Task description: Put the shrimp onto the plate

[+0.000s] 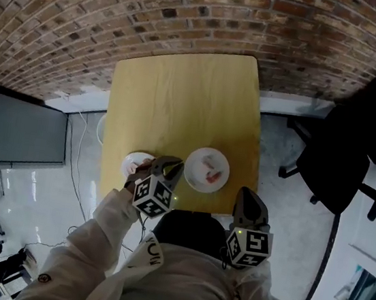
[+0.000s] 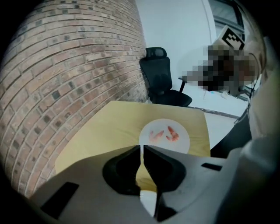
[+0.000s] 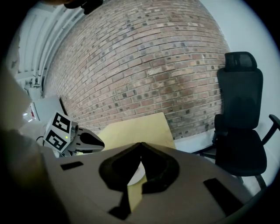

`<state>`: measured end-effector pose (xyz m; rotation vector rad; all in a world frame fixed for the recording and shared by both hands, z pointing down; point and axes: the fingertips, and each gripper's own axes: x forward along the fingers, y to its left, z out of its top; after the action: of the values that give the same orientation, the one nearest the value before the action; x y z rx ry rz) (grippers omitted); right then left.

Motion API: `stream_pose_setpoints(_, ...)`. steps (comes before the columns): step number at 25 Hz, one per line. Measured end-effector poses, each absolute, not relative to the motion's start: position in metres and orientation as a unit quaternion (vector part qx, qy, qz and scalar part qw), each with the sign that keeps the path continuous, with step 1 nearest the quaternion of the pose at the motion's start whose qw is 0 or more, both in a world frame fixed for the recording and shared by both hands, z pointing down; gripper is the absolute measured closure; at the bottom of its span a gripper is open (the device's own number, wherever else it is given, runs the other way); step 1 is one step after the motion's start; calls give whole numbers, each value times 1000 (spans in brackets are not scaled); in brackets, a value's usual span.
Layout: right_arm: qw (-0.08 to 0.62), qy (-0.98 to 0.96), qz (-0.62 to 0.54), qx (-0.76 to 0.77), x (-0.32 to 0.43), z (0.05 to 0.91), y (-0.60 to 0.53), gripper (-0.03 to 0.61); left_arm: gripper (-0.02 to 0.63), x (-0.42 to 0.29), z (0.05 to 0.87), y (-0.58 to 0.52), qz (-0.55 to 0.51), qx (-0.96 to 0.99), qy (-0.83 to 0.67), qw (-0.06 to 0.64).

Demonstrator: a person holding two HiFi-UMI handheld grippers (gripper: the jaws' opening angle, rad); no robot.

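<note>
Shrimp (image 2: 165, 134) lay on the plate (image 2: 183, 142) by the table's (image 1: 181, 97) near edge, with the left gripper (image 2: 142, 151) and right gripper (image 3: 140, 146) both closed and empty, the job seemingly done.

left gripper (image 1: 171, 164): my shell is pale grey, tapering to a point; black pads line the inside of the jaws.
right gripper (image 1: 249, 194): same build as my left, grey shell and dark pads.
marker cubes (image 1: 153, 196): white, with black square patterns on each face; a small green light at one edge.
sleeves (image 1: 90, 239): my jacket is cream, loose and creased.
lettering (image 1: 152, 251): dark, near the collar.
round patch (image 1: 44, 278): small and dark, on my left sleeve.
</note>
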<state>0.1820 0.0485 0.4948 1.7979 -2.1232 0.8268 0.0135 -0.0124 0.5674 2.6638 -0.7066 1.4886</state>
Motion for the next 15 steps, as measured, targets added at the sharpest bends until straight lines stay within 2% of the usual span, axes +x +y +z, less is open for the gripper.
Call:
stream_pose_setpoints(5,127,-748,275,590,137,489,40,555,584,-35,553,-6,458,840,-288,45)
stream_pose_setpoints(15,141,-773,258,562,56,479,29,555,584,-109,523,0,385,834,-387,78)
